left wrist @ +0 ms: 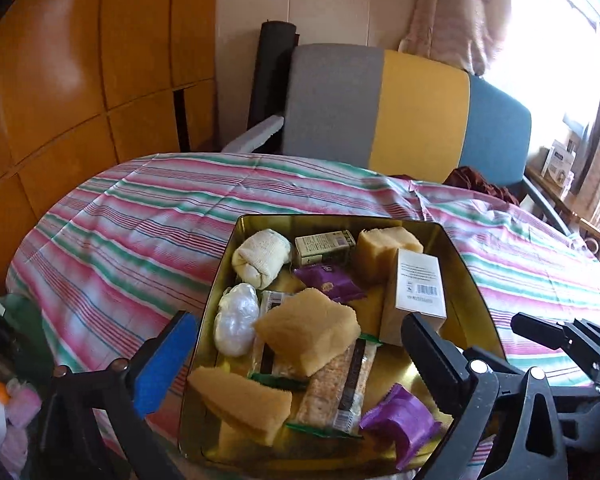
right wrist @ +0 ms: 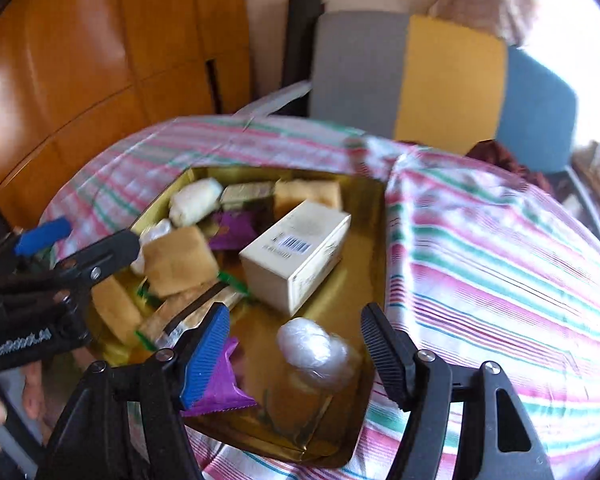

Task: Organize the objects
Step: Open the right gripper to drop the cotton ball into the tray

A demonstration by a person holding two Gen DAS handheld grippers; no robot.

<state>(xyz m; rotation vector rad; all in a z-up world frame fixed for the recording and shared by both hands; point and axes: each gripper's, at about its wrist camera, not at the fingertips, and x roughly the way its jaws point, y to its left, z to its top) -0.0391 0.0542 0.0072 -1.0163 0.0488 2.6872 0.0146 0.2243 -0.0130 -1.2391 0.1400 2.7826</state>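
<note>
Spreading wide over the gold tin [left wrist: 466, 264], the left gripper [left wrist: 292, 352] holds nothing; sponges [left wrist: 308, 330] and snack packets lie below, while the right gripper [right wrist: 296, 344] gapes around a clear-wrapped bundle [right wrist: 314, 348], pads apart from it

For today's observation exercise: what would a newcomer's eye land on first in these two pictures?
First, the gold tin on the striped cloth, crammed with sponges, purple packets and snack bars. Next, the white box lying tilted in its middle. Behind the table stands a chair in grey, yellow and blue.
</note>
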